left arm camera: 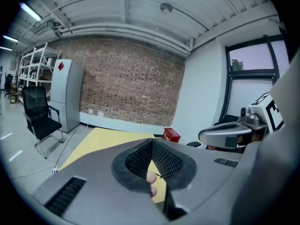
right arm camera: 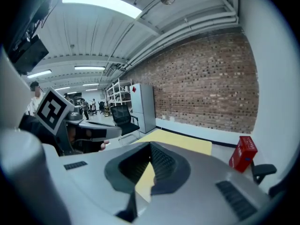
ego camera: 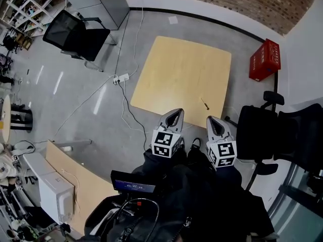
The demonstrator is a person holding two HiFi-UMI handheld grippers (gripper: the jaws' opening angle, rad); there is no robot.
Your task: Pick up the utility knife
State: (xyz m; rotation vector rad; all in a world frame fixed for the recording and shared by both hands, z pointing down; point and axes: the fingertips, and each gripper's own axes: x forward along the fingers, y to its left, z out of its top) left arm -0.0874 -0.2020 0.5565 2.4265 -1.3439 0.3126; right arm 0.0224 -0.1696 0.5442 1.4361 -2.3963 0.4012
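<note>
Head view: slim utility knife lay on yellow table near its front edge, apart from left gripper and right gripper | Left gripper view: jaws were closed, empty | Right gripper view: jaws were closed, empty | Handling: probably light, rigid (pinch mid-handle, avoiding blade end).

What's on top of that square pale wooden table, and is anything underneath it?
One small dark utility knife lies near the near edge of the square pale wooden table; nothing else shows. Its top hides whatever is underneath.
</note>
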